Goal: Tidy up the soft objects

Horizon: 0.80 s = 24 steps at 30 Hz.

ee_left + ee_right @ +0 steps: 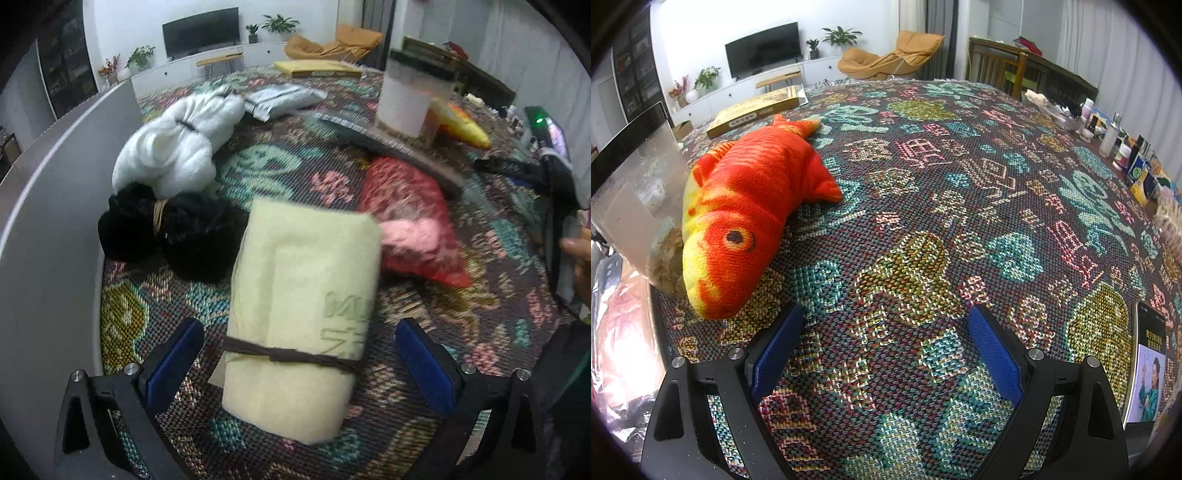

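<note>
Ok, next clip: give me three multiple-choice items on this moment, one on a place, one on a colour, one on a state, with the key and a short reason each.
1. Where does the cream towel roll lie relative to the left gripper?
A. Between its open fingers
B. Off to its far left
C. Behind the clear container

2. What colour is the cord tied around the cream towel roll?
A. White
B. Dark brown
C. Red

3. What is the state of the right gripper?
A. Shut on the fish plush
B. Shut on nothing
C. Open, holding nothing

Key: 1 A, the roll sits on the cloth in the gap between both blue pads. 2 B, a dark brown cord wraps its near end. 3 C, only patterned tablecloth shows between its spread fingers; the fish plush lies apart to the left.
</note>
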### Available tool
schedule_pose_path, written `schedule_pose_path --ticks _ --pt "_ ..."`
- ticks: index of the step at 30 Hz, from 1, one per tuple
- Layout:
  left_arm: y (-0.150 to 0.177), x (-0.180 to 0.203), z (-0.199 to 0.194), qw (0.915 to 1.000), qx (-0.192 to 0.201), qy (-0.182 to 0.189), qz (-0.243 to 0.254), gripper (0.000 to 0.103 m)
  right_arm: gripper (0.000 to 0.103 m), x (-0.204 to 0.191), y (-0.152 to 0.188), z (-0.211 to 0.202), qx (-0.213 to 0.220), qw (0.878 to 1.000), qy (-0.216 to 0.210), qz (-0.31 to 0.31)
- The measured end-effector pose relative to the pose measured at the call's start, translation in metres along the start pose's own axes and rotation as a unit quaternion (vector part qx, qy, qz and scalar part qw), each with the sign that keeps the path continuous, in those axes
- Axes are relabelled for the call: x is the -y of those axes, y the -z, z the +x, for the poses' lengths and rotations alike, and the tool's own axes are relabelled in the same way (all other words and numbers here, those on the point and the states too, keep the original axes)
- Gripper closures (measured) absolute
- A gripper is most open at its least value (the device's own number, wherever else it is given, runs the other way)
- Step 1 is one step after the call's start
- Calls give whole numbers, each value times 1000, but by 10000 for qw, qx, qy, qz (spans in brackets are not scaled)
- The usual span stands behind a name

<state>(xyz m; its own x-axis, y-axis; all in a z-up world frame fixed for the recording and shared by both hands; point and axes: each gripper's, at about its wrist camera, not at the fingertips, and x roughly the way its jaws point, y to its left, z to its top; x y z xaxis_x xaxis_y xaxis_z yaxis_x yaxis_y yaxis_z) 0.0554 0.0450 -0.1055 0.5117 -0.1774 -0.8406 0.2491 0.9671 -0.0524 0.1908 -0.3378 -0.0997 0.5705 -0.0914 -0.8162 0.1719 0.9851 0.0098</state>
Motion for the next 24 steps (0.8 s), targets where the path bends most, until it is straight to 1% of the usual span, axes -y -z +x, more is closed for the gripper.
schedule_pose_path --ticks 3,8,11,15,20,24 --pt "-6 6 -1 9999 -38 75 121 0 11 0 0 0 -1 10000 0 0" --pt "-6 11 8 9990 -346 201 195 0 11 0 0 0 -7 10000 -10 -5" --pt "-1 10 7 9982 -484 213 278 0 11 2 0 -1 -83 9998 -137 -134" --pt "5 2 1 9980 -508 253 263 0 11 8 7 -8 -222 9982 -351 -430" --pt "9 -4 2 9982 -493 251 215 0 11 12 13 -17 -442 9961 -471 -607" --pt "10 -5 0 9982 -465 268 277 0 11 12 14 -21 -491 9951 -519 -684"
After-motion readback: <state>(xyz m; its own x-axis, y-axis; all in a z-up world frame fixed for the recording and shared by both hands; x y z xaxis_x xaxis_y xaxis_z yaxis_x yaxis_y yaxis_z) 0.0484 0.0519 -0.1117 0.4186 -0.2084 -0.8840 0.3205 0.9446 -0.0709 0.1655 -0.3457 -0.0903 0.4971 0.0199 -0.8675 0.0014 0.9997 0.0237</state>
